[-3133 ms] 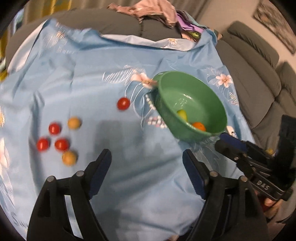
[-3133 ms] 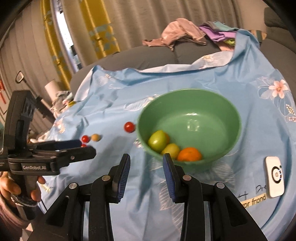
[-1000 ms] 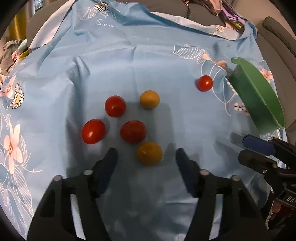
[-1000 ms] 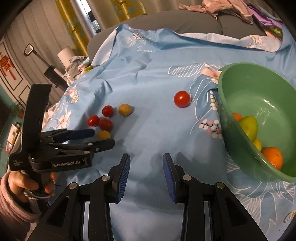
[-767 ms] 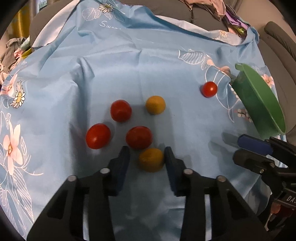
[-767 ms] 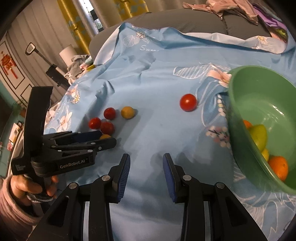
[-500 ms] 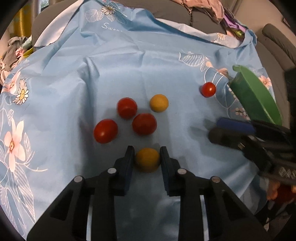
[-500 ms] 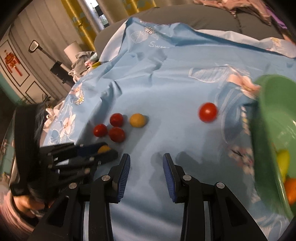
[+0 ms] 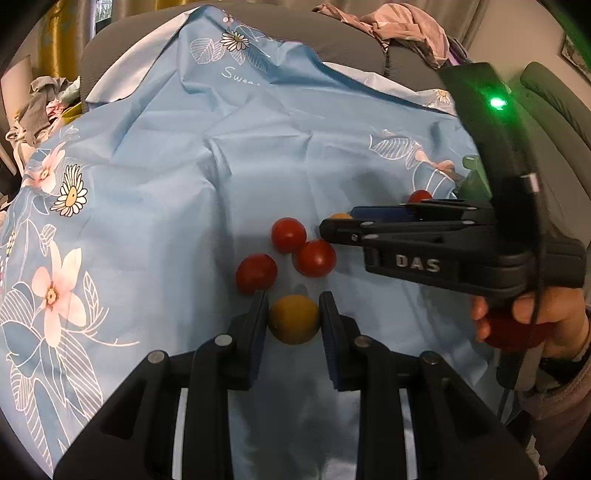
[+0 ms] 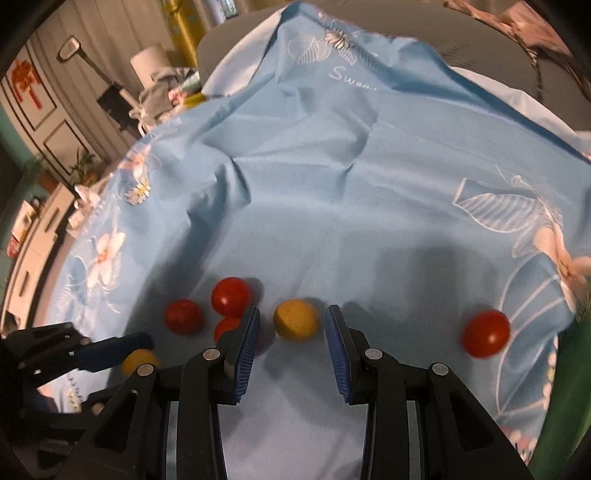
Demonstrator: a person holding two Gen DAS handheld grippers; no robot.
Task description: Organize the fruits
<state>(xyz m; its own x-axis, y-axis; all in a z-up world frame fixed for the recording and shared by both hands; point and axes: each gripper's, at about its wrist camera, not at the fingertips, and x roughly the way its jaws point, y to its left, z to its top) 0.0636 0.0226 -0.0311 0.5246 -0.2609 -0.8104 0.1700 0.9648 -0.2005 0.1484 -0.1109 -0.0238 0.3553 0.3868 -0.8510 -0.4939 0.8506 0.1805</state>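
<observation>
My left gripper [image 9: 293, 318] is shut on a yellow tomato [image 9: 293, 323] low over the blue flowered cloth [image 9: 184, 166]. Three red tomatoes [image 9: 316, 257] lie just beyond it. My right gripper [image 10: 293, 326] is open, its pads on either side of a second yellow tomato [image 10: 295, 319] without touching it. From the left wrist view the right gripper [image 9: 328, 229] reaches in from the right and mostly hides that tomato [image 9: 340, 216]. A lone red tomato [image 10: 485, 332] lies to the right. The green bowl's edge [image 10: 565, 398] shows at far right.
The cloth covers a grey sofa [image 9: 122, 40] with clothes [image 9: 399, 26] piled at the back. A heap of fabric [image 9: 40, 99] lies at the left edge. The person's hand [image 9: 524, 325] holds the right gripper's handle.
My left gripper has closed on the near yellow tomato. My right gripper has swung left from the bowl, opened wider and come down around the far yellow tomato.
</observation>
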